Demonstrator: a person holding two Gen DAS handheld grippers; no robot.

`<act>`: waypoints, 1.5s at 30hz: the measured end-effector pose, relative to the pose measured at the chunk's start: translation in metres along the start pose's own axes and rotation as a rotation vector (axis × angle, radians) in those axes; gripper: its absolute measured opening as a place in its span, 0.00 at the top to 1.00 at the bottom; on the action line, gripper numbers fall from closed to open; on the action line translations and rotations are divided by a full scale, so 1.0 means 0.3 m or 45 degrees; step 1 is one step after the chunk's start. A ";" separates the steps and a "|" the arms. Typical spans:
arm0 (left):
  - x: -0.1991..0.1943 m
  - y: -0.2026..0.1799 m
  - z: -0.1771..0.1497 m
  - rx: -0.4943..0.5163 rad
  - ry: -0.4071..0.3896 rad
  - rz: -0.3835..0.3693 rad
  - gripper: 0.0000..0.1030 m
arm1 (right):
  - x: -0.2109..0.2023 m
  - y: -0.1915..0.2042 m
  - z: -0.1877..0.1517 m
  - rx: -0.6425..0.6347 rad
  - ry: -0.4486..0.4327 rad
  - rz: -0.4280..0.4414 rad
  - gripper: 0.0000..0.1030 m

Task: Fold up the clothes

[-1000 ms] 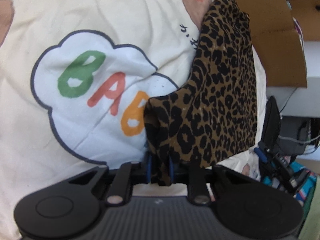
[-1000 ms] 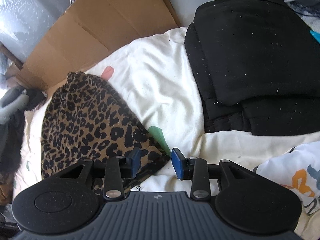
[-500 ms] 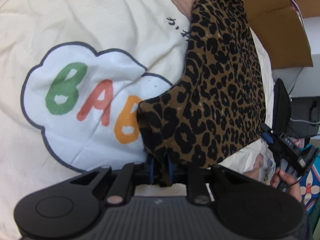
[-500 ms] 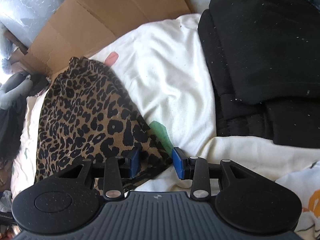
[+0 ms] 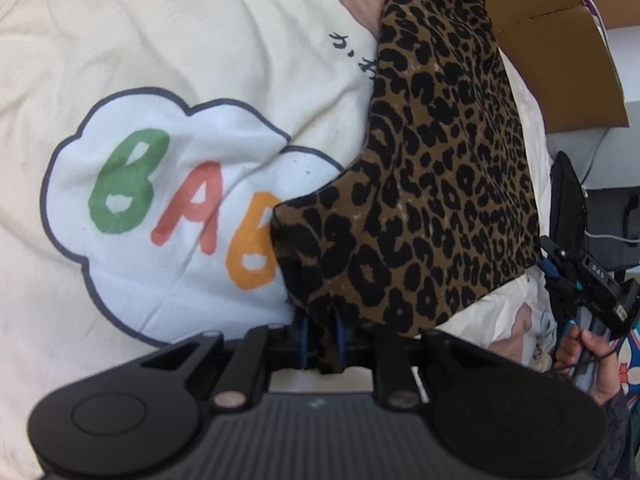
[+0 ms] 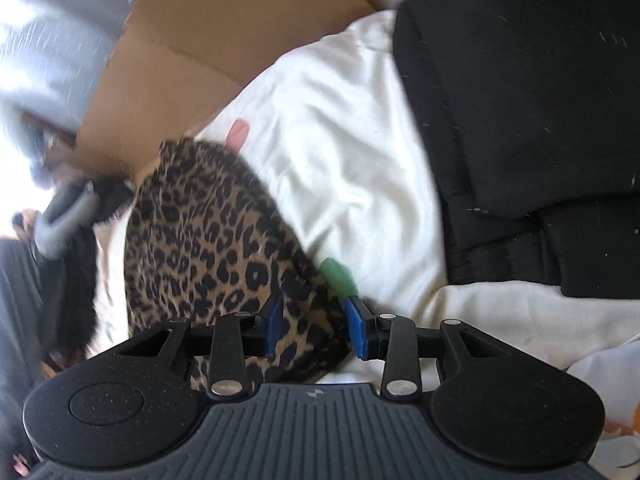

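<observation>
Both wrist views look steeply down, close over the bed, sharing the leopard-print garment (image 5: pixel 448 184) (image 6: pixel 208 248).

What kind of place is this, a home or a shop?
Probably a home, likely a bed: a cream printed bedsheet under a leopard-print garment, folded black clothes nearby, and flattened cardboard beside.

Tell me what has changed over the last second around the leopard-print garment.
The right hand-held gripper has come down over the near corner of the leopard-print garment, which now lies between its closing jaws, not yet pinched. The left hand-held gripper stays clamped on the garment's other corner. The garment, the cream printed sheet and the black folded clothes have not visibly moved.
</observation>
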State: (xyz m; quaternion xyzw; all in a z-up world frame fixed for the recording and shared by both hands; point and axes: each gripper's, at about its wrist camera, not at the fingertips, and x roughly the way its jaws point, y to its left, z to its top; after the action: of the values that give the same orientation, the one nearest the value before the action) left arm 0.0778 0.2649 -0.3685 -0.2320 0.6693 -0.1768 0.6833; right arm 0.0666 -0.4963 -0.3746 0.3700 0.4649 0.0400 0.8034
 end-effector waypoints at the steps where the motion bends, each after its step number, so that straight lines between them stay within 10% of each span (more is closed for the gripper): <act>1: 0.000 0.000 0.001 0.000 0.001 0.000 0.85 | 0.012 -0.005 0.013 0.002 0.019 0.018 0.61; 19: 0.007 -0.008 0.002 0.009 0.008 0.004 0.85 | 0.182 0.039 0.182 -0.239 0.331 0.161 0.61; 40: 0.009 -0.007 0.006 0.000 0.017 -0.004 0.85 | 0.160 -0.103 0.135 0.064 0.485 0.300 0.61; 45: -0.006 -0.009 0.008 -0.027 0.032 0.001 0.89 | 0.144 -0.033 0.121 -0.067 0.472 0.163 0.93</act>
State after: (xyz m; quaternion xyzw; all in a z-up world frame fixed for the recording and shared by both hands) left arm 0.0803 0.2638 -0.3656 -0.2367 0.6797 -0.1724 0.6724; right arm 0.1163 -0.5060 -0.4013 0.3640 0.5791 0.1705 0.7093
